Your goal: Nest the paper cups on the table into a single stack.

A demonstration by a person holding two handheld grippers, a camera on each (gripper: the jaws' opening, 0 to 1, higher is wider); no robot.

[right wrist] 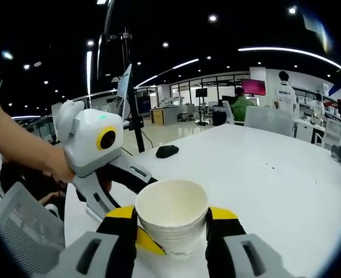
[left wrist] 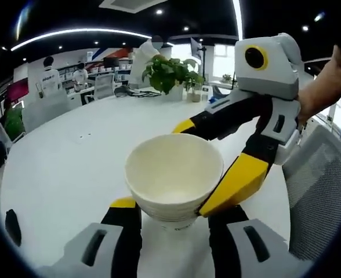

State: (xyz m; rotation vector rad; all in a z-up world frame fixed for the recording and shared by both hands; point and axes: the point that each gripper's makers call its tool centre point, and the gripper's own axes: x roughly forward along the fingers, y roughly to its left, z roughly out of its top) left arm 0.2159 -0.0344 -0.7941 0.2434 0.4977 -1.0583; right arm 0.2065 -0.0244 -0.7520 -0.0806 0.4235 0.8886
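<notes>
Two grippers, our left gripper (left wrist: 169, 215) and right gripper (right wrist: 171, 225), each clamp the stack of paper cups (left wrist: 174, 180) from opposite sides, above the white table (left wrist: 72, 168). We see no loose cups, so nesting looks done.

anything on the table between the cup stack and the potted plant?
Bare white table between the paper cup stack and potted plant, in the left gripper view.

A cream-white stack of nested paper cups (left wrist: 174, 180) sits on a plain white counter (left wrist: 60, 168) between yellow-and-black jaws of a grey-bodied left hand-held gripper (left wrist: 173, 211); green leafy plant (left wrist: 171, 72) behind.
</notes>
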